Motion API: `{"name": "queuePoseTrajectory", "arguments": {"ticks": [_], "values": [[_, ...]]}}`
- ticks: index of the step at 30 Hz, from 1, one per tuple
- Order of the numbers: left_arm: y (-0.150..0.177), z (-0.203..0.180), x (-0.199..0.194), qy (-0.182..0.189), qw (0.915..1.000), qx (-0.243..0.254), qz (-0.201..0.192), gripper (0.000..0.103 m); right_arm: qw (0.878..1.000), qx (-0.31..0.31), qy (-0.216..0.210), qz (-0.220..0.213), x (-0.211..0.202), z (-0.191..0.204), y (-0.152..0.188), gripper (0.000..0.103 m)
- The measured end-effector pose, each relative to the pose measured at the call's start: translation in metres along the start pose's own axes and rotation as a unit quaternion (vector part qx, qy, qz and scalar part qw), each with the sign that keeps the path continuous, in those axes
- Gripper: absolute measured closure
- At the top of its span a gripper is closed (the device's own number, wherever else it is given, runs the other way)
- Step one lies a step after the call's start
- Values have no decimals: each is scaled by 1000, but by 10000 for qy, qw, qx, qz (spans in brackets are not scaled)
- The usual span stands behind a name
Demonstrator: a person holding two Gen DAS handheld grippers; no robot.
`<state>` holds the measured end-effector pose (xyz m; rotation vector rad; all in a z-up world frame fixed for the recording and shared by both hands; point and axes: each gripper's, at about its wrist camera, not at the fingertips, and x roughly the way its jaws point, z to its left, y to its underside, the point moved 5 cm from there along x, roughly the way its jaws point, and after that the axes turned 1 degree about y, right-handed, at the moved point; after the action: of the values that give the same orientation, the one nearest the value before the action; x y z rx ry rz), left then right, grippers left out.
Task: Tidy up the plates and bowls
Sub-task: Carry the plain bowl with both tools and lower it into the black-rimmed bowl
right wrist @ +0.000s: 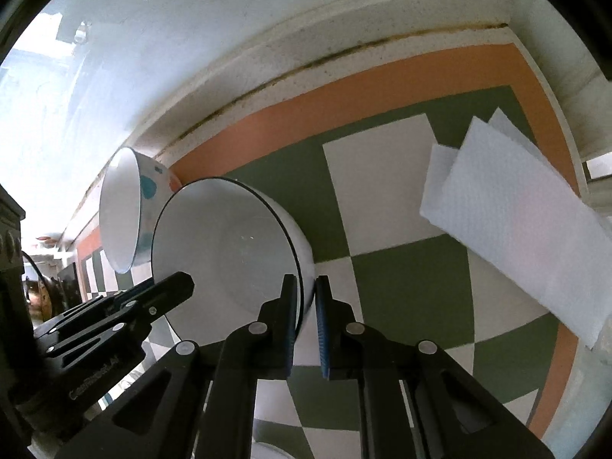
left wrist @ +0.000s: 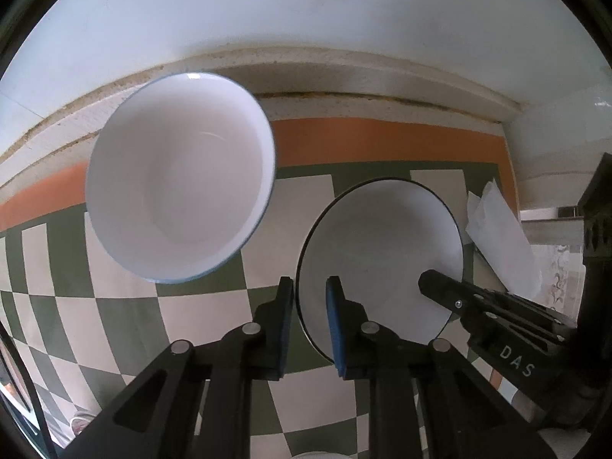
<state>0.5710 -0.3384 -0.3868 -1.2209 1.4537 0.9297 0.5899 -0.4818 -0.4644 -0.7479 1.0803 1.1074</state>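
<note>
White enamel with a thin black rim: that is the bowl (left wrist: 382, 264) you have between both tools, sitting on the checkered cloth (left wrist: 114, 325) over the counter. Your left gripper (left wrist: 310, 329) has its fingers clamped on the bowl's near-left rim, one pad outside and one inside the wall. Your right gripper (right wrist: 306, 321) is clamped on the opposite rim in the same way. The gap at the right pads is narrow, and from that angle you cannot be fully sure how deep the rim sits in them.

To lift well, raise both hands together and level, so the bowl neither twists nor slides out of a pad. Keep the pinch low on the wall, not just on the lip.

A second bowl (left wrist: 179, 176), white with a blue rim and blue marks outside, stands just beside it to the left, near the wall. If nesting is the aim, carry the black-rimmed one over it squarely before lowering. Mind the folded paper towel (right wrist: 516, 214) lying to the right, apart from both bowls.
</note>
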Motion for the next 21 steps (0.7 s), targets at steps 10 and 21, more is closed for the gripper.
{"name": "queuePoseTrajectory", "arguments": {"ticks": [10,21], "values": [[44,-12,-44,96,9990,380,-207,88,9998,-17,-59,-214,-37,13,42,92],[126,-12,-88,237,9971,683,-243,88,9994,-17,-119,-317,-85,28,147,92]]}}
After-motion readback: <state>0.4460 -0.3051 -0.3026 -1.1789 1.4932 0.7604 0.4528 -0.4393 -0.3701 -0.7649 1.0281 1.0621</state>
